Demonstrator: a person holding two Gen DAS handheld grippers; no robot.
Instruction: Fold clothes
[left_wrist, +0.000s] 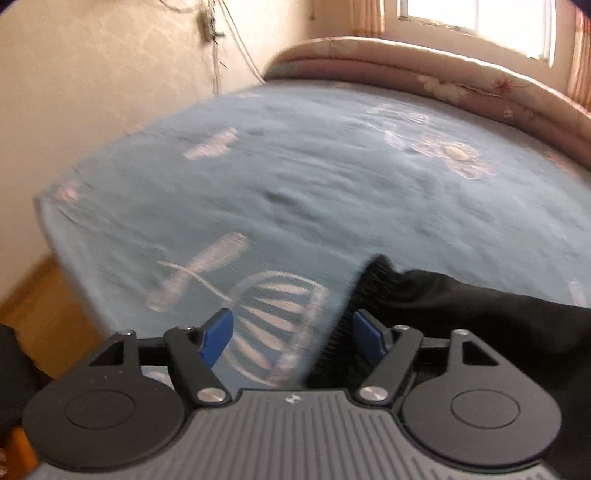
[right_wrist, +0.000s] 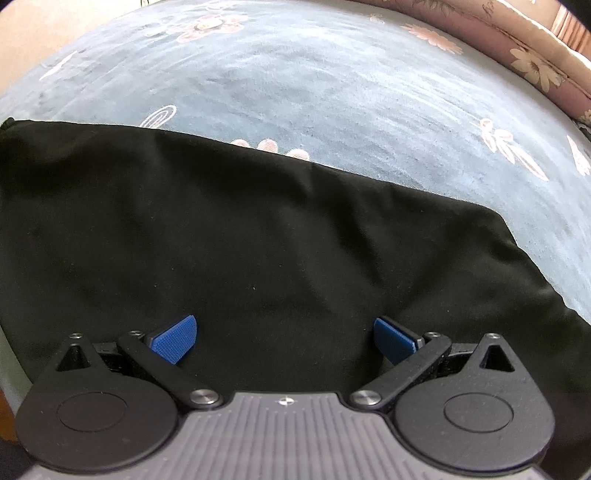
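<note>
One black garment lies flat, faintly creased, on the blue bedspread. Its ribbed cuff touches the inner side of the left gripper's right finger; jaws wide, gripping nothing. Right gripper gapes over the cloth, empty.

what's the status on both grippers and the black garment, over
Left gripper open, ribbed cuff by its pad. Right gripper open over black cloth garment, flat on blue flowered bedspread. Nothing in the way.

Window daylight; left view blurred, fisheye-bent
</note>
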